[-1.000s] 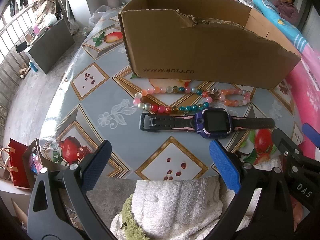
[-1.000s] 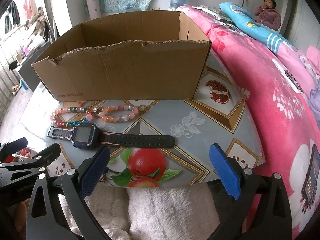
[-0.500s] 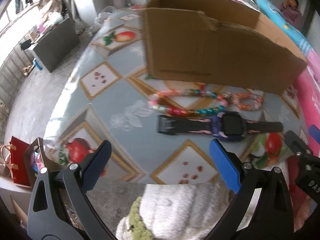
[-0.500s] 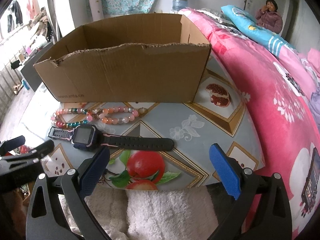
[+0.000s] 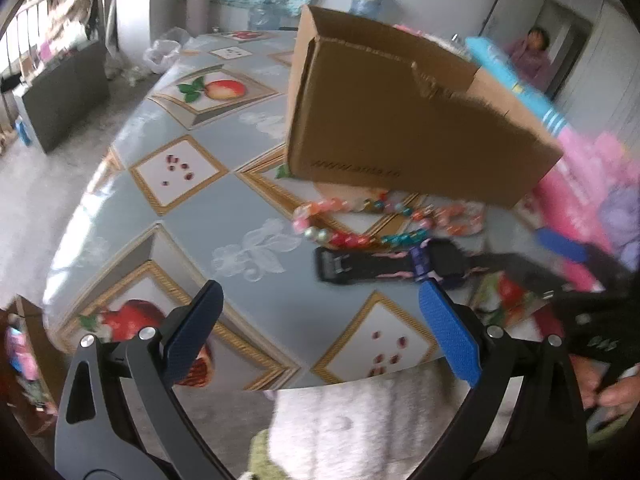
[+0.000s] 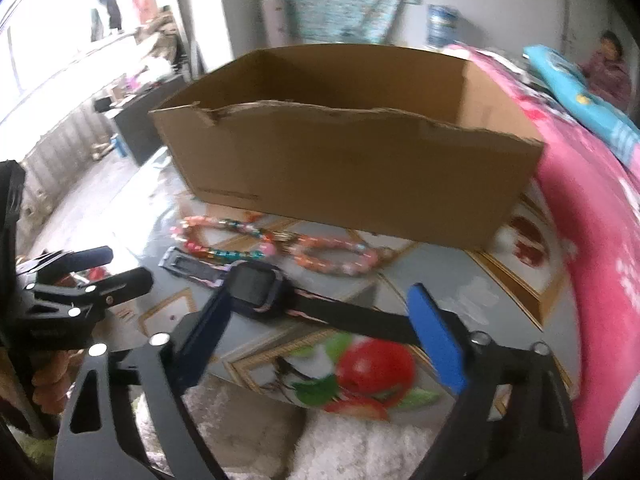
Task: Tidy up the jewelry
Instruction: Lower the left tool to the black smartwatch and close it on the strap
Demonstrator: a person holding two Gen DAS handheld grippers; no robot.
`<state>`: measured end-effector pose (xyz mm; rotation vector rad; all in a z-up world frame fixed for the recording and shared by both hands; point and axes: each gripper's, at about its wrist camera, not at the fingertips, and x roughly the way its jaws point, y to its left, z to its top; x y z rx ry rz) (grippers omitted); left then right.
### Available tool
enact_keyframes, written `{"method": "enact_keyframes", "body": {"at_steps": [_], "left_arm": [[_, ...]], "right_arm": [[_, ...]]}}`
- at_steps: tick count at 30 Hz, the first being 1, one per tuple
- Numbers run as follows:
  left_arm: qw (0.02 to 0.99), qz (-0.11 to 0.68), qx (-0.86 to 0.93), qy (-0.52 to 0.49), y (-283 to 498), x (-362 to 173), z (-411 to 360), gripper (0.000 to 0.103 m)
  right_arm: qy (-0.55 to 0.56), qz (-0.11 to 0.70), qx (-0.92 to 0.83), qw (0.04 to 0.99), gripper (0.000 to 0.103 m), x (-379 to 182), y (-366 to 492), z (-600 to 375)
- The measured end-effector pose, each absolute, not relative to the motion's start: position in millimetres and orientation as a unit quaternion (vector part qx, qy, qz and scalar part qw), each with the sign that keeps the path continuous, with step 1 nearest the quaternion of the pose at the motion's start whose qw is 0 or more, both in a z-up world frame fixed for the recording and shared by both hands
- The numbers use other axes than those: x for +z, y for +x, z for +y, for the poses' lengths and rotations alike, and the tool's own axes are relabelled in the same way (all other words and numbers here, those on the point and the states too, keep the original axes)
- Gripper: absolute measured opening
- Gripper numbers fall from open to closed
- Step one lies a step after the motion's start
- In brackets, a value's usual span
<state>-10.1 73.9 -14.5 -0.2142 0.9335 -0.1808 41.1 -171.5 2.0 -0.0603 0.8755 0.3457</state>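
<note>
Black-strapped smartwatch with a purple case lies flat just before the brown cardboard box, beside the coloured bead strings. Right gripper and left gripper both gape, empty. Light, floppy; probably best pinched across the rigid case.

Black-and-purple watch, multicoloured bead necklace, brown box

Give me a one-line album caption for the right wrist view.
Open right gripper nears a watch lying by bead strings before a cardboard box.
</note>
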Motion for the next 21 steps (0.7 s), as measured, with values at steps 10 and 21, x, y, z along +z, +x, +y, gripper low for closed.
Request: {"method": "enact_keyframes", "body": {"at_steps": [10,21], "left_arm": [[0.873,0.435,-0.138,-0.173,4,-15,78,0.094],[0.855,0.462,-0.15,-0.182,26,-33,68,0.061]], "right_arm": [[0.018,0.448,0.239,0.861,0.047,-16,59,-157],[0.016,0.461,0.256,0.85,0.045,-37,66,-150]]}}
